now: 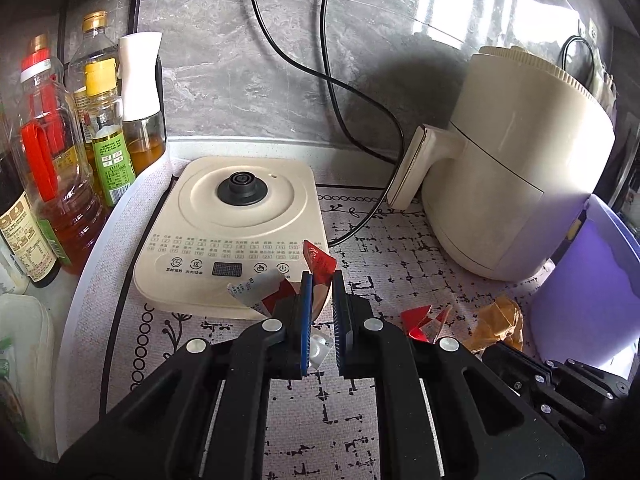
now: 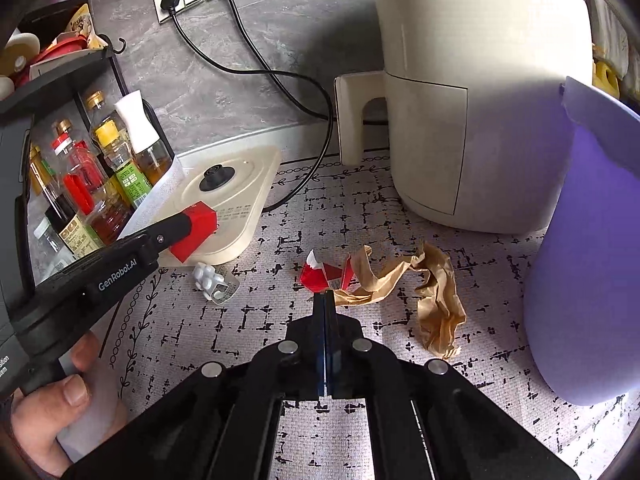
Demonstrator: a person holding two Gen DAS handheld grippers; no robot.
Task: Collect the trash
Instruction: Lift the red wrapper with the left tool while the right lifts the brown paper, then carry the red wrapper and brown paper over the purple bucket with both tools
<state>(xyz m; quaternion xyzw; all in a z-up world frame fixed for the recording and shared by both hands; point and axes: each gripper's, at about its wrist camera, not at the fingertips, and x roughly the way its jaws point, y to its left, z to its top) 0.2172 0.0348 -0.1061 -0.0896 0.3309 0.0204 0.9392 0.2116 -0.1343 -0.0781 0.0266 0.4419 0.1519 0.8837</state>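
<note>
Lying torn on the patterned mat (image 2: 400, 408), a red-and-white wrapper scrap (image 2: 320, 276) touches a crumpled brown paper strip (image 2: 436, 304). The right gripper (image 2: 325, 300) has its jaws pressed together at the scrap's near edge; whether they pinch it cannot be told. The left gripper (image 1: 322, 300), nearly closed, holds a flattened red carton (image 1: 316, 276) above the cream cooker base (image 1: 240, 216). A blister pack (image 2: 214, 280) lies nearby, a purple bin (image 2: 584, 260) beside.

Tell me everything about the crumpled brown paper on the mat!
The crumpled brown paper looks like thin, wrinkly wrapping paper, tan and twisted into a long strip with a bunched end. It lies flat on the patterned mat, between the cream appliance and the purple bin. Its thin end touches the red torn wrapper.
</note>
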